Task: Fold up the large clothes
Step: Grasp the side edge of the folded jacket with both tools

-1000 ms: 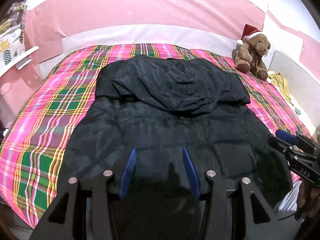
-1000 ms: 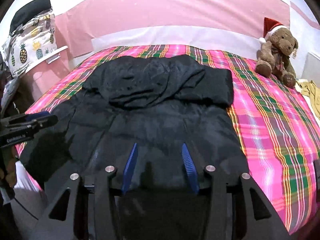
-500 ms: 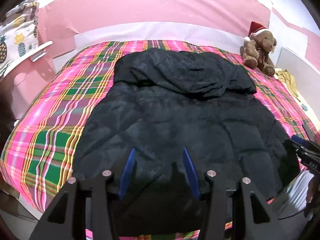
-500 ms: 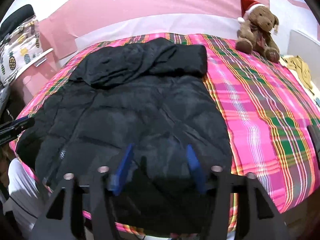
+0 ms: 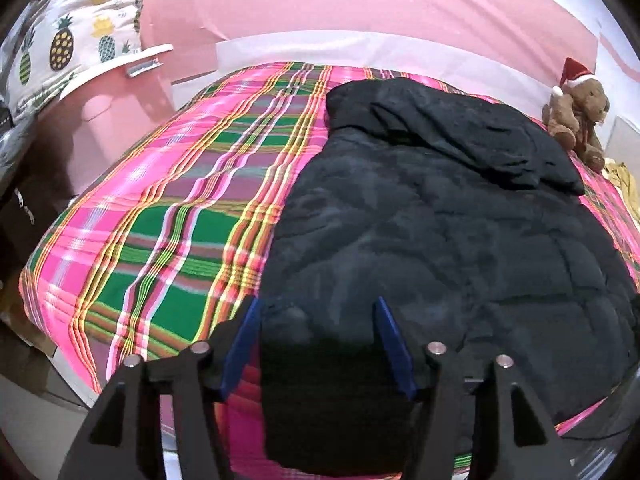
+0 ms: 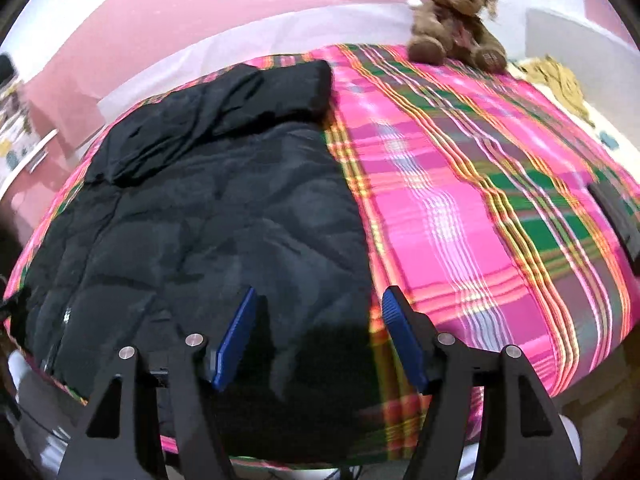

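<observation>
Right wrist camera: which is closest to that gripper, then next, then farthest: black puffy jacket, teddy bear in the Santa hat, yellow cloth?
1. Black puffy jacket, right under the right gripper, left side.
2. Teddy bear in the Santa hat, far end of the bed.
3. Yellow cloth, off the bed's far right; close to the bear.

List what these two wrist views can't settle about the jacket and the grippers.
- Jacket hem: both views, hidden behind the gripper bodies.
- Sleeves: not visible, presumably tucked under the jacket.
- Left gripper, jaws opening: left view, contact with the jacket unclear.
- Right gripper: right view, motion blur near the bed edge.
</observation>
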